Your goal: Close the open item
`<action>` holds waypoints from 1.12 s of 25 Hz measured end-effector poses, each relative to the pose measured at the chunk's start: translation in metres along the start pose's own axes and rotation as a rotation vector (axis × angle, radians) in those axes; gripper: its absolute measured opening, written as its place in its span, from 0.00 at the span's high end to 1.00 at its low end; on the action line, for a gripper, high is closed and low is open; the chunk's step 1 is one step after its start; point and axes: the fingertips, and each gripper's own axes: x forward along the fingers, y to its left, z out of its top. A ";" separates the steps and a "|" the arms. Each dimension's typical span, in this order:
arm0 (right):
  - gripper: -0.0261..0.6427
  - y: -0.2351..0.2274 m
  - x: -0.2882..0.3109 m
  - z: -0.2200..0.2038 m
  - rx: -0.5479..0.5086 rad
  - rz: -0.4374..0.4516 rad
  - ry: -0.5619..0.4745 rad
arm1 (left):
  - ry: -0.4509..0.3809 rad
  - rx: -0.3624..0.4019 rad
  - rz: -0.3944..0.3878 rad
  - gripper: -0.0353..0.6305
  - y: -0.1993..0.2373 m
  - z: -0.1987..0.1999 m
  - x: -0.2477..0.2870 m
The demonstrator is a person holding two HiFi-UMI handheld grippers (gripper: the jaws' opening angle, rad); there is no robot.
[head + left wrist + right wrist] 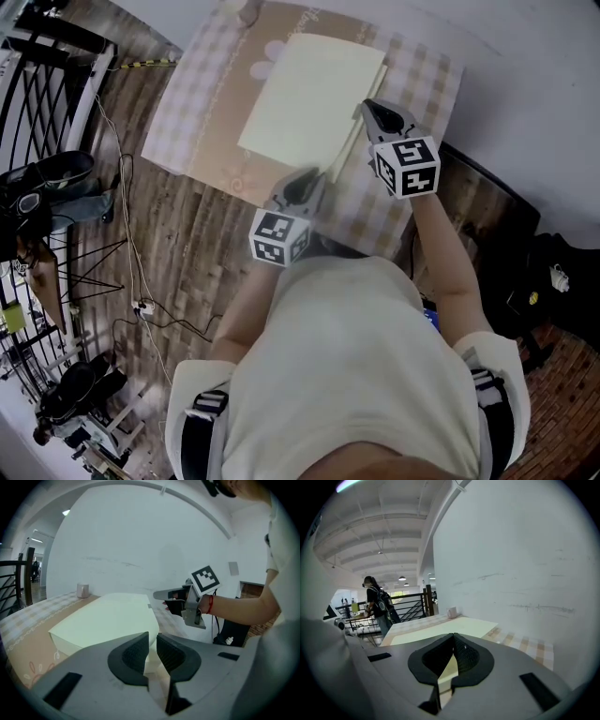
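the box [309, 98] is lying flat in the middle of the cloth [202, 108], with a cup [83, 590] standing beyond its far end. its lid is looking down or nearly down. along the box's right edge a second pale layer is showing just beside the top, so i am judging that this side is not fully seated.

the left gripper [302, 185] is hovering at the box's near corner. its fingers are standing a narrow gap apart with nothing pinched, and the corner is only showing through the gap. the right gripper [377, 114] is sitting over the box's right edge, its fingertips meeting and holding nothing. whether it is touching the lid i cannot tell.

several things could be going wrong from here:
- a press from the right alone is likely shoving the light box sideways instead of seating the lid, since nothing is bracing its left side.
- the cloth may be sliding or bunching under the box with that push.
- if the lid's lip is catching on the wall rather than dropping over it, pressing down is risking a crease.
- the left fingers, coming in low at the near corner, may be wedging under the lid and lifting it.
- a shove toward the far end is sending the box at the cup.
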 end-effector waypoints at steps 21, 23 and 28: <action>0.96 0.007 0.049 -0.076 -0.038 0.015 0.227 | 0.131 0.091 -0.009 0.85 -0.005 -0.026 0.022; 0.96 0.008 0.049 -0.077 -0.016 0.008 0.253 | 0.141 0.097 -0.017 0.84 -0.007 -0.028 0.022; 0.96 0.007 0.049 -0.076 -0.022 -0.013 0.259 | 0.137 0.023 -0.012 0.88 -0.005 -0.030 0.022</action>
